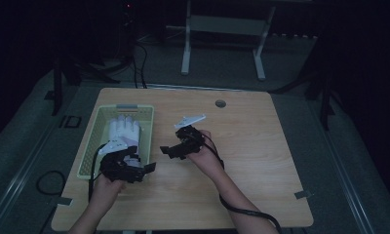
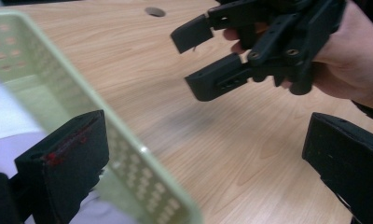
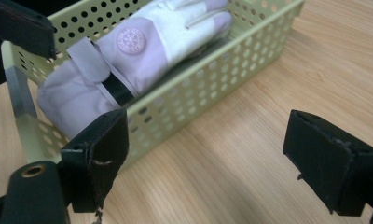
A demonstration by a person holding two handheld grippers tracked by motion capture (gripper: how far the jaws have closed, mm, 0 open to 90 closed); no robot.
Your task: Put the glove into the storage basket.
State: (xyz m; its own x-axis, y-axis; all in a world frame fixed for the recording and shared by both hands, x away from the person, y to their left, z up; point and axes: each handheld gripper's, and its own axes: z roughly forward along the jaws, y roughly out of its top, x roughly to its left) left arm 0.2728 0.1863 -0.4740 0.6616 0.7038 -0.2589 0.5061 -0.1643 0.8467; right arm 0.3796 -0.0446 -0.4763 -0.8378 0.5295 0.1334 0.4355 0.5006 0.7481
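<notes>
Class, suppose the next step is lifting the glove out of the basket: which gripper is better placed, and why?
Probably the left gripper: it sits open at the pale green perforated plastic basket, its jaws astride the wall beside the white and lilac padded glove. The right gripper, also open, hovers over bare wooden table.

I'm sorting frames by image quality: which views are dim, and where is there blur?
High view: dim overall, black surroundings, table underexposed. Left gripper view: brighter, basket rim and near jaws soft. Right gripper view: well lit, glove fairly sharp, near jaws blurred.

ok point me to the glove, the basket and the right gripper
glove (image 3: pixel 142 51), right gripper view, back of the hand.
basket (image 3: pixel 208 84), right gripper view, perforated side wall.
right gripper (image 1: pixel 169 150), high view, between its jaw tips.
</notes>
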